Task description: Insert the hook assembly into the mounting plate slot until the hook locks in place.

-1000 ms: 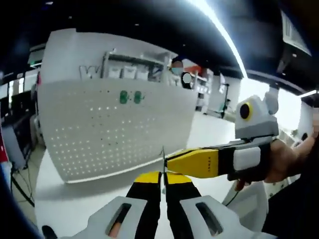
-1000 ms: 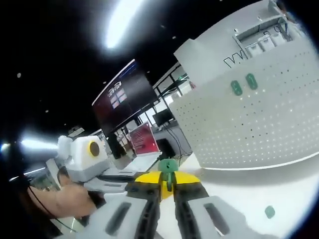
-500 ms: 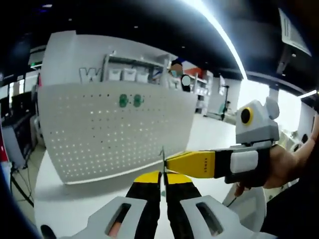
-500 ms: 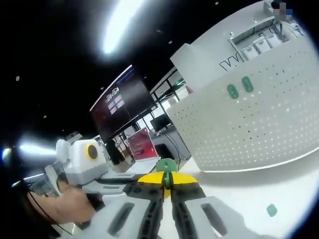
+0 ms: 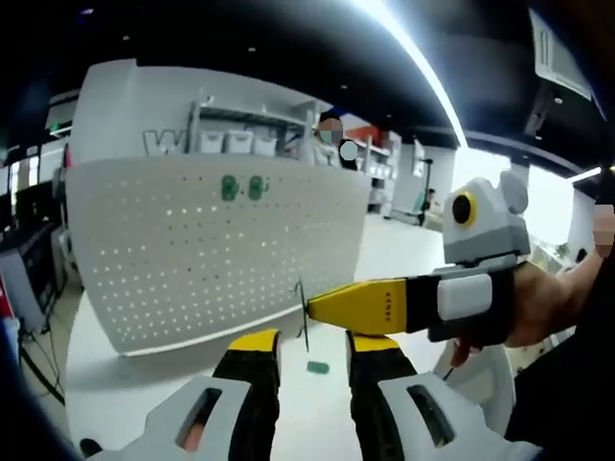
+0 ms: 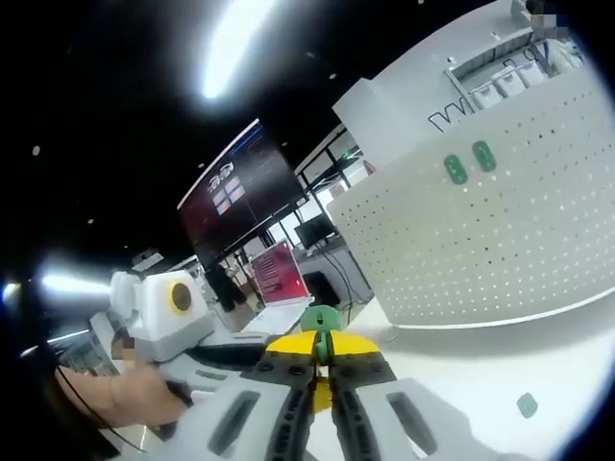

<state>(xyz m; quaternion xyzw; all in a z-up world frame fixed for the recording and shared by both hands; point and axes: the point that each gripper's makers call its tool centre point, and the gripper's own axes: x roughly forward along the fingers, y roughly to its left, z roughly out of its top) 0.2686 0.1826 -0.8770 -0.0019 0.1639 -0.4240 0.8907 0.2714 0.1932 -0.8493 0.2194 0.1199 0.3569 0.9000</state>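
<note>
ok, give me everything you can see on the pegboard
The pegboard is a white, curved-looking panel standing upright on the white table, dotted with rows of small holes, some lit from behind. Two green pieces sit side by side near its top edge. Neither gripper touches it. Behind it rises a white wall with shelves. A small green piece lies on the table before it.

1. A long ceiling light strip [image 5: 423,67] glows above a dark ceiling.
2. White storage bins [image 5: 235,142] line a shelf behind the perforated board.
3. A dark wall display screen [image 6: 240,197] hangs above a red standing sign [image 6: 279,274].
4. A white tabletop [image 6: 500,355] spreads below.
</note>
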